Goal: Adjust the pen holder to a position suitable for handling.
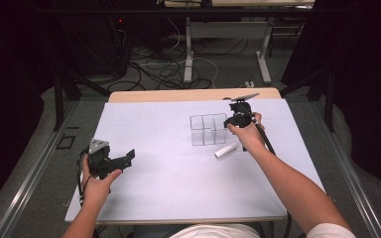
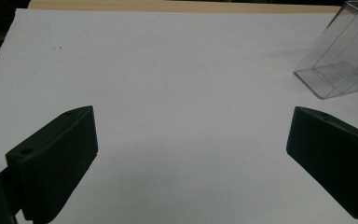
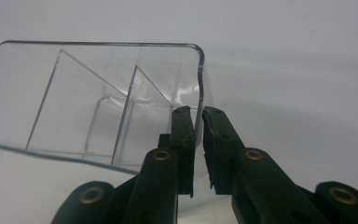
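White sheeting covers the table (image 1: 158, 198), with dark floor and loose cables beyond its far edge. Toward the far right of the sheet stands a clear plastic box (image 1: 208, 130) split by thin walls into compartments. The right gripper (image 1: 238, 117) is at the box's right-hand wall; in the right gripper view the wall's rim (image 3: 199, 79) runs down between the two black jaws, which stand nearly closed around it, a thin gap showing on either side, so I cannot tell whether the pads press on it. The right hand (image 1: 248, 134) is stretched well forward with the forearm slanting in from the lower right. Just in front of the box and beside that hand lies a small white stick (image 1: 226, 150). Well apart, near the left front, the left hand (image 1: 95, 186) holds the left gripper (image 1: 127, 156) just above the bare sheet, jaws spread wide with nothing between them.
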`<state>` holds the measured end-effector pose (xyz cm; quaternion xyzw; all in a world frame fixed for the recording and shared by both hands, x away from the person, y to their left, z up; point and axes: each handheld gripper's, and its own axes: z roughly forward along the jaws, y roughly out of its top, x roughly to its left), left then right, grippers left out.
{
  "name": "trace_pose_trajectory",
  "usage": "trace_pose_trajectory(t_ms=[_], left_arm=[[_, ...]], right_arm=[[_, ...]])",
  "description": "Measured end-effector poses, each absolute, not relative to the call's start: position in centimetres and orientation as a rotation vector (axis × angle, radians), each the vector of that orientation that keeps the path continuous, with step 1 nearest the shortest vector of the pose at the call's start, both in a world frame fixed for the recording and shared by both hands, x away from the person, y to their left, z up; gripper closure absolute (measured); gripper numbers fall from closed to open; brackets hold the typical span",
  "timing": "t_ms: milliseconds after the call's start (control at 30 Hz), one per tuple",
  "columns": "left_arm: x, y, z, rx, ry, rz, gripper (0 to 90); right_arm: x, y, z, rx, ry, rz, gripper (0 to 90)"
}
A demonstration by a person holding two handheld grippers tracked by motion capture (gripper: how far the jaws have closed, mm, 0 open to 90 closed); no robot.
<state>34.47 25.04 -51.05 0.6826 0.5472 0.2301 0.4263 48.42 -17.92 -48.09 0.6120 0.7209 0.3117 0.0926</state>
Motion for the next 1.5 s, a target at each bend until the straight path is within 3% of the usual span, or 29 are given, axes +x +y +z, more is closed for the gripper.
trace_pose_trajectory(t_ms=[267, 967, 1200, 1500], left_arm=[[34.5, 25.1, -51.0, 1.707, 1.369, 0.575, 1.9], [34.5, 25.1, -50.9, 1.704, 1.363, 0.582, 1.9], [34.7, 24.9, -51.0, 1.709, 1.368, 0.573, 2.0], [34.7, 24.4, -51.1, 1.729, 1.350, 0.580, 2.1]], right_arm=[[47.2, -16.8, -48.2, 1.812, 2.191, 1.019, 75.9], [46.9, -15.2, -48.5, 1.763, 2.217, 1.094, 74.0], [46.3, -16.5, -48.5, 1.636, 2.165, 1.242, 59.5], [44.6, -18.4, -48.3, 1.517, 2.122, 1.318, 51.9]])
